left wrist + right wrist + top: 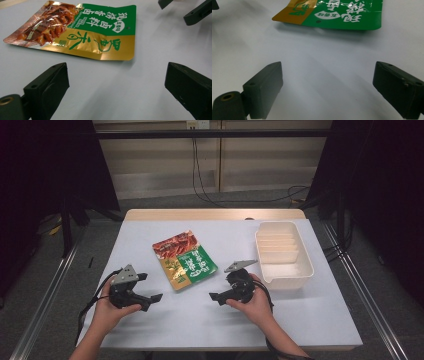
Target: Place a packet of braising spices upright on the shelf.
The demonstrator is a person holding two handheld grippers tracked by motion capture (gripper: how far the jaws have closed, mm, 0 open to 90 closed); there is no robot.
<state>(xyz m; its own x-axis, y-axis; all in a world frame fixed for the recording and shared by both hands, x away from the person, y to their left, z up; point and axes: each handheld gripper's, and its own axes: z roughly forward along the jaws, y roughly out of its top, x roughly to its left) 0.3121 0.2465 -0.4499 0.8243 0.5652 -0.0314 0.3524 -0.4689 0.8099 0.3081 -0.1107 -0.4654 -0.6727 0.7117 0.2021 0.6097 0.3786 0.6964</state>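
While both grippers are held low over the near half of the table (150, 330), the pouch (184, 259) lies flat near the table's middle, a little toward the far edge, untouched and free on all sides. It is turned at an angle, its gold-and-green end toward the near edge, so that an edge is offered to either tool; that is probably why the two are aimed inward at it from both sides. The tray (283, 252) is set toward the right edge, well apart from the pouch and empty (its ribbed floor is bare), which suggests it is meant as the place the pouch will go. The left gripper (150, 290) is held with its jaws spread wide; in the left gripper view the pouch (75, 30) is seen beyond them with bare table between, so nothing is gripped or touched. The right gripper (216, 296) is likewise wide open, and in the right gripper view only the pouch's green edge (337, 15) is seen ahead, clear of both jaws. The pick-up is judged not yet begun.
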